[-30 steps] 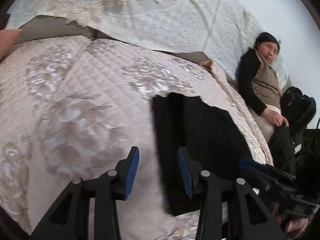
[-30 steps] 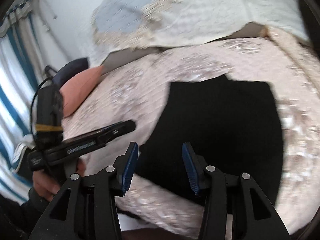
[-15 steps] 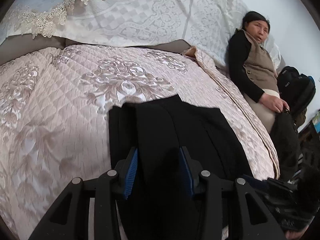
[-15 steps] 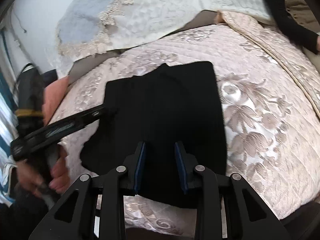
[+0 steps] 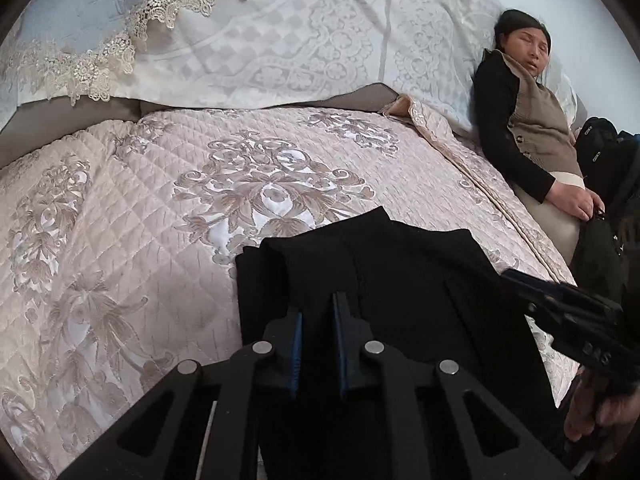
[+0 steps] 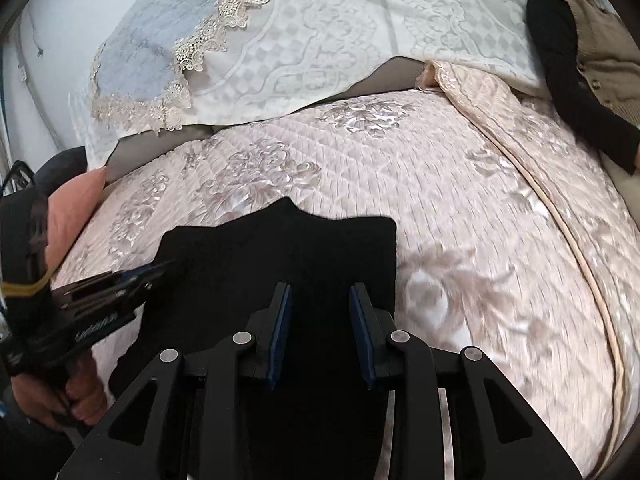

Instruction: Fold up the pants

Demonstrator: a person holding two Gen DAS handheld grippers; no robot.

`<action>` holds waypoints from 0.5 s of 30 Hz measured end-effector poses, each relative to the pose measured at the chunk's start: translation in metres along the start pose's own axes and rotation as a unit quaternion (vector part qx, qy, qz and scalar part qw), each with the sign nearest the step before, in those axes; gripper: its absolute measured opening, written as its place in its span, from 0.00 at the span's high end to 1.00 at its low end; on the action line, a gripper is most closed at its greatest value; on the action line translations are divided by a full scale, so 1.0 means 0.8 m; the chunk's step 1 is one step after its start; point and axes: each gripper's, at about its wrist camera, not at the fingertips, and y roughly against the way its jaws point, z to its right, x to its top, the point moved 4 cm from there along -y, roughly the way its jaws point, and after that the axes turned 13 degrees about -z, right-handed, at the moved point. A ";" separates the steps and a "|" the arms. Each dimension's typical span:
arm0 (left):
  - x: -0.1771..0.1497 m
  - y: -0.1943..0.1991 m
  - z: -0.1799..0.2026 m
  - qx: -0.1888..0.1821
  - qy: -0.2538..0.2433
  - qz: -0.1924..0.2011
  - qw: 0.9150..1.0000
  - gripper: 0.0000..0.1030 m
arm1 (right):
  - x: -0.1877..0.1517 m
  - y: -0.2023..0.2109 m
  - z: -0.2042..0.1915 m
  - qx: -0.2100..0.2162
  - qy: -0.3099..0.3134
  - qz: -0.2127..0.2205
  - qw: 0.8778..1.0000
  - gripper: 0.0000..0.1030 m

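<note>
Left wrist view: the black pants (image 5: 360, 280) lie folded on the quilted pink bedspread (image 5: 140, 220), at the near edge of the bed and toward its right side. The left tongs (image 5: 318, 320) sit low over the pants, their blue pads brought close together with only a narrow gap and dark cloth between them; whether they pinch the cloth I cannot tell. The right tongs (image 5: 516, 276) reach in from the right edge of the view onto the pants' right side, seen side-on, a hand (image 5: 600, 412) showing under their handle. Beyond the bedspread a white lace-trimmed cover (image 5: 280, 32) rises at the head of the bed. A woman (image 5: 528, 128) in a tan vest and black sleeves leans along the bed's right edge, with a black bag (image 5: 600, 152) just beside her

Right wrist view: the pants (image 6: 280, 248) spread dark across the near edge of the bed, their far edge uneven with a raised peak in the middle. The right tongs (image 6: 318, 308) hang over them with the pads held apart, released, nothing between them but the cloth below. The left tongs (image 6: 160, 270) come in from the left, tips touching the pants' left edge, gripped by a hand (image 6: 80, 392). A pink cushion (image 6: 72, 204) lies at the bed's left edge
</note>
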 end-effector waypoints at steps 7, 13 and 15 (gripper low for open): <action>0.002 0.005 -0.016 0.000 0.017 0.008 1.000 0.91 | 0.016 -0.020 0.005 0.005 0.013 -0.014 1.000 0.70; 0.006 -0.020 -0.014 0.007 0.010 -0.008 1.000 0.91 | 0.026 -0.051 0.018 -0.025 0.028 -0.046 0.998 0.73; 0.007 -0.016 -0.016 -0.001 0.012 -0.009 1.000 0.90 | 0.032 -0.049 0.028 -0.010 0.013 -0.042 0.999 0.74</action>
